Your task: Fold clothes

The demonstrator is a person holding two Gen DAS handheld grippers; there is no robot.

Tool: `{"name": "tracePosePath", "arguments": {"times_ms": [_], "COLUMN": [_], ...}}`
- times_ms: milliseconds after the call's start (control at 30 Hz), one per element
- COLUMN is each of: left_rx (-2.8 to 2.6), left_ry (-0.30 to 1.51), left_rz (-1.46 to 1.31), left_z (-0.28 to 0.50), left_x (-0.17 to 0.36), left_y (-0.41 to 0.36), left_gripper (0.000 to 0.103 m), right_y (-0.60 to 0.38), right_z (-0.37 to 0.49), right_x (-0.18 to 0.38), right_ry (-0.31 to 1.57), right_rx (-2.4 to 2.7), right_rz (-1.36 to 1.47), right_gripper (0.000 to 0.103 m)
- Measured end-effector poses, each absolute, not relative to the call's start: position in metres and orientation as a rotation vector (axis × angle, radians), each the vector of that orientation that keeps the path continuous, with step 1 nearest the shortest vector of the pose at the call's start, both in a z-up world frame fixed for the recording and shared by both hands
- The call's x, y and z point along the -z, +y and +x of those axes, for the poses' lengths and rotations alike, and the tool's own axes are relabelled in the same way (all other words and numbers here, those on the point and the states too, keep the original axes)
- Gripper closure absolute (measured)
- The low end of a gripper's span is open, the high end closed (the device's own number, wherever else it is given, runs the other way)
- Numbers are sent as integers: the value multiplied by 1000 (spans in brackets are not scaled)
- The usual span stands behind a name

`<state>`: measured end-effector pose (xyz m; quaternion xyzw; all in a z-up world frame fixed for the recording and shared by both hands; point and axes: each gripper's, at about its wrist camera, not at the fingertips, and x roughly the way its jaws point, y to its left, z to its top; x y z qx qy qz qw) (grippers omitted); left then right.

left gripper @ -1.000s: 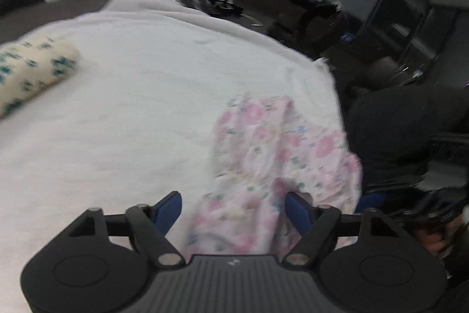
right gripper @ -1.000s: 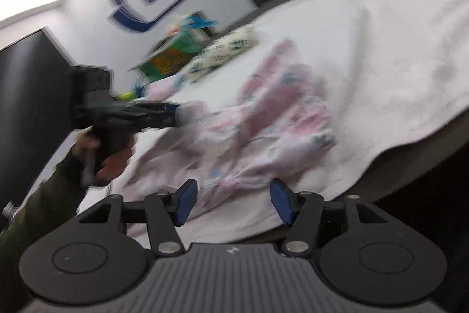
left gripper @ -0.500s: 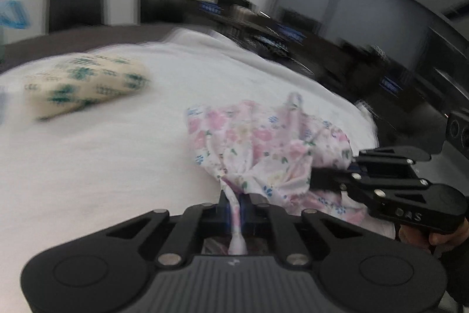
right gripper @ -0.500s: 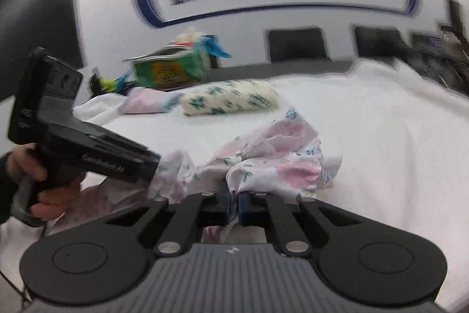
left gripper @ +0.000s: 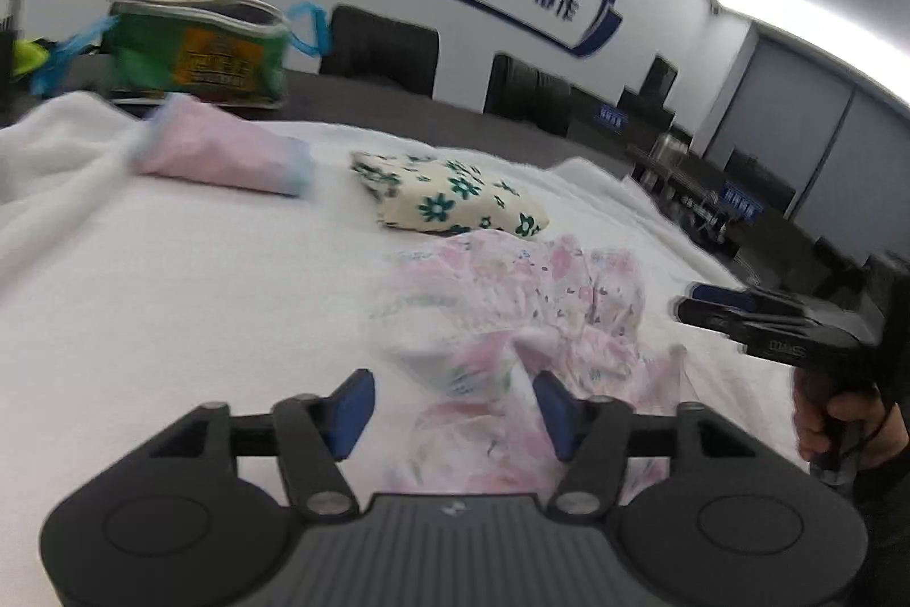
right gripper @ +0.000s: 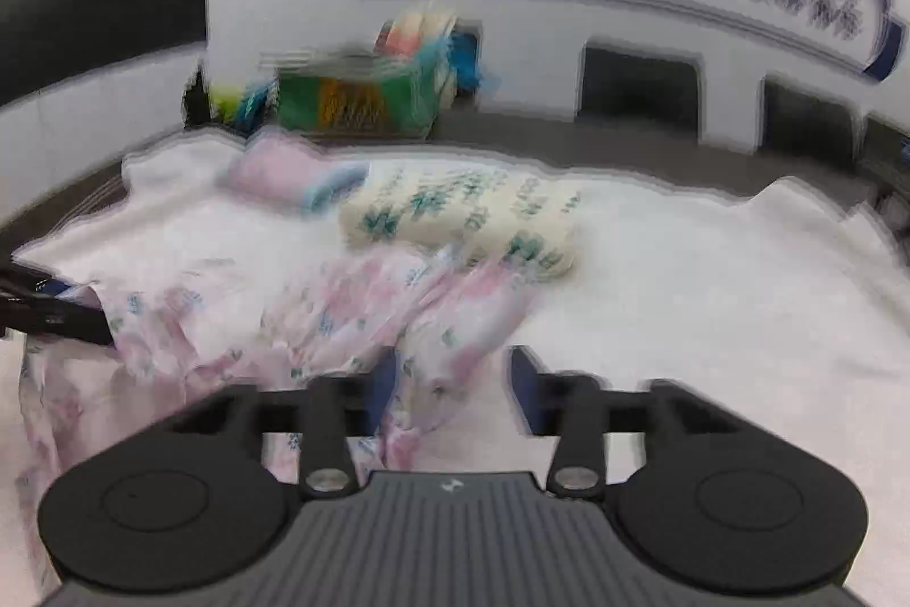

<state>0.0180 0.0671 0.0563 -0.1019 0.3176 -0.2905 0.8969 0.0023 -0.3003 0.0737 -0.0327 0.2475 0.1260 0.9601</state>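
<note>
A pink floral garment (left gripper: 512, 322) lies crumpled on the white cloth-covered table (left gripper: 170, 300). My left gripper (left gripper: 452, 408) is open, its blue pads either side of the garment's near edge. My right gripper (right gripper: 452, 388) is open too, with a fold of the garment (right gripper: 352, 317) between and in front of its fingers. The right gripper also shows at the right of the left wrist view (left gripper: 762, 322), and the left one at the left edge of the right wrist view (right gripper: 51, 311). The right wrist view is motion-blurred.
A folded cream cloth with green flowers (left gripper: 449, 200) and a folded pink cloth (left gripper: 222, 149) lie further back. A green bag (left gripper: 196, 52) stands behind them. Dark chairs (left gripper: 378, 49) line the wall. The table edge drops off at the right.
Half a second ago both grippers were shut on the floral garment and held it up. Both have opened and the garment lies loose on the table. The cameras have swung toward the wall.
</note>
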Motion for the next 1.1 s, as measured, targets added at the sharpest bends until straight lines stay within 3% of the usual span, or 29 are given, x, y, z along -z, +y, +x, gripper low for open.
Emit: {"name": "tracePosePath", "arguments": {"times_ms": [267, 500, 533, 600, 633, 767, 933, 1000, 1033, 1067, 1100], "left_rx": [653, 621, 615, 617, 621, 660, 786, 786, 769, 711, 656], "left_ry": [716, 689, 690, 704, 709, 721, 699, 675, 657, 639, 619], "left_rz": [-271, -167, -151, -139, -141, -157, -150, -122, -107, -103, -99], "left_z": [-36, -71, -69, -62, -61, -64, -108, -117, -120, -120, -120], "left_x": [-28, -30, -26, -18, -17, -16, -30, -29, -29, -28, -28], "left_y": [71, 45, 39, 27, 26, 19, 19, 23, 26, 32, 39], "left_gripper": [41, 42, 45, 72, 89, 101, 101, 95, 81, 56, 51], "right_y": [-268, -251, -250, -249, -249, -259, -281, -286, -288, -291, -294], "right_z": [-125, -131, -129, -127, -126, -133, -169, -179, -181, -180, -179], "right_x": [-39, -18, -16, -11, -8, -12, -33, -35, -38, -46, -54], "right_ry": [487, 526, 515, 493, 489, 484, 499, 539, 535, 495, 455], "right_rx": [-625, -660, -667, -683, -691, -723, -837, -867, -881, -892, -904], "right_rz": [-121, -40, -53, -75, -78, -104, -181, -235, -251, -232, -213], "right_gripper": [53, 54, 55, 82, 89, 100, 101, 98, 96, 92, 80]}}
